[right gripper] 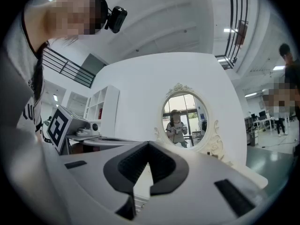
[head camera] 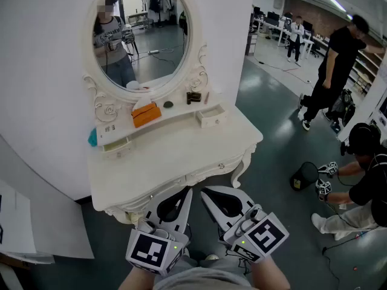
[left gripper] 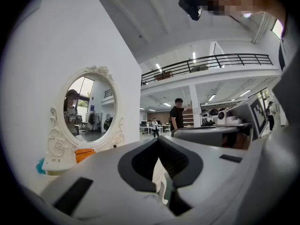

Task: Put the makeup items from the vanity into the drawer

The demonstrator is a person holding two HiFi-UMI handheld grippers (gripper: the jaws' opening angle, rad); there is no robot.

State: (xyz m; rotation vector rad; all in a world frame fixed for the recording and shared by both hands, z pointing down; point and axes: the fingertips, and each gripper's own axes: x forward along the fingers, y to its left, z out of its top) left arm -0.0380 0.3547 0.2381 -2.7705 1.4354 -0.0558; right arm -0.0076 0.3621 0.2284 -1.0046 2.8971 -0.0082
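Note:
A white vanity [head camera: 175,156] stands with an oval mirror [head camera: 142,32] above it. Its raised shelf carries an orange box [head camera: 146,114], a small dark round item [head camera: 168,104], a brown-and-black item [head camera: 193,97] and a thin stick [head camera: 207,96]. Two small shelf drawers show, the left drawer [head camera: 116,145] and the right drawer [head camera: 211,116], which sticks out a little. My left gripper [head camera: 186,192] and right gripper [head camera: 205,192] sit side by side below the vanity's front edge, both shut and empty. The left gripper view shows the shut jaws [left gripper: 160,146] and the orange box [left gripper: 83,153].
A teal object [head camera: 92,138] sits at the shelf's left end. A wide front drawer with a knob [head camera: 221,166] runs under the tabletop. On the right a person [head camera: 335,71] stands, another crouches [head camera: 369,186], and a black bucket [head camera: 304,175] sits on the floor.

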